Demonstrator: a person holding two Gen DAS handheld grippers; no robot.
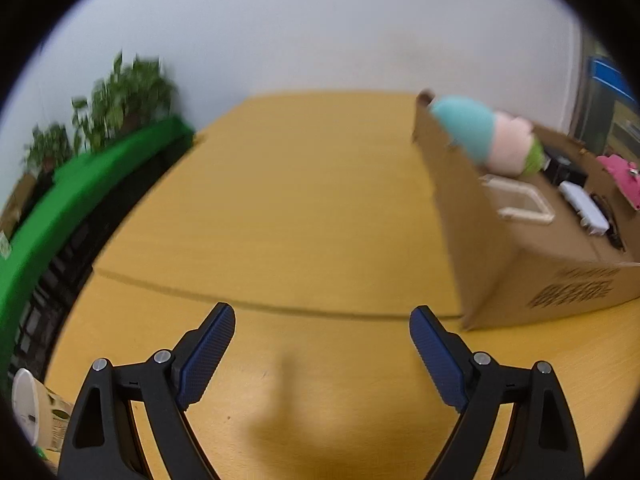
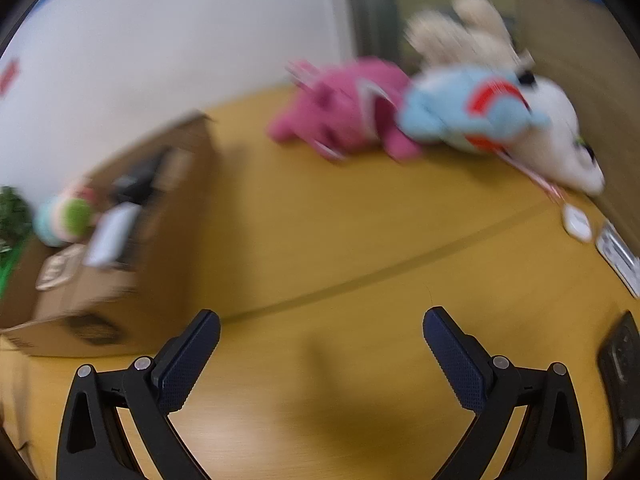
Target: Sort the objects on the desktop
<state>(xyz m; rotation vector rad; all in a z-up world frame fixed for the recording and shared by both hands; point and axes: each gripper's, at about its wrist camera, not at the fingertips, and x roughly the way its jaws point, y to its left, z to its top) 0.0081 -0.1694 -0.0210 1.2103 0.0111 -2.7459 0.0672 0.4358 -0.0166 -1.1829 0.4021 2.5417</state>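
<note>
Spanning both views, the yellow wooden desk (image 1: pixel 304 184) carried everything, with a seam running across it just ahead of each gripper. Next in size, the open cardboard box (image 1: pixel 492 248) stood on the desk, to the right in the left wrist view and to the left in the right wrist view (image 2: pixel 120 280); a pastel plush in blue, pink and green (image 1: pixel 484 136) leaned over its rim, and a white device (image 1: pixel 582 204) lay inside. Well apart from the box, toward the far right of the desk, lay a pile of toys not yet sorted: a pink plush (image 2: pixel 344 112), touching a blue and white plush (image 2: pixel 480 116), with a beige plush (image 2: pixel 460 32) behind them. Smaller things sat near the right edge: a dark flat object (image 2: pixel 620 368) and a round white item (image 2: pixel 576 222). A paper cup (image 1: pixel 28 408) lay at the left edge.

Both the left gripper (image 1: pixel 322 352) and the right gripper (image 2: pixel 322 354) were spread wide and held nothing. Judging by this, the step in hand was a reach between placements. The right view was blurred. The next move probably called for carrying the right gripper to the pink plush, closing on its soft body, then bringing it over the box
</note>
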